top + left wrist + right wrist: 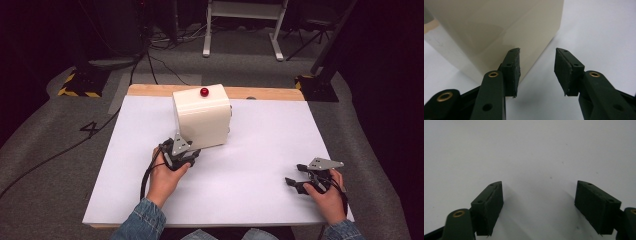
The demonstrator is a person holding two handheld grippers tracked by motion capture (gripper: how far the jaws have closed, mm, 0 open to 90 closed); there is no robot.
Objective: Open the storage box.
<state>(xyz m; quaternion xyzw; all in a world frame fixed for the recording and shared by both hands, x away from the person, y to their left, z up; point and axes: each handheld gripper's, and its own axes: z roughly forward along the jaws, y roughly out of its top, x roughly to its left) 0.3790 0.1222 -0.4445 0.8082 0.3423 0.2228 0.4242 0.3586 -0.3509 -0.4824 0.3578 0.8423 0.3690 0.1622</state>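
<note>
Approach step: left claw point(184, 156) at the near lower corner of the cream box point(202, 116), mid-surface point(260, 150); jaws apart, pinching nothing. Right claw point(296, 176) spread, idle, well apart. Next judged: get a jaw past the corner before closing

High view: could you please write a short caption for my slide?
Left gripper at the lower corner of a cream box with a red knob; right gripper rests apart.
</note>
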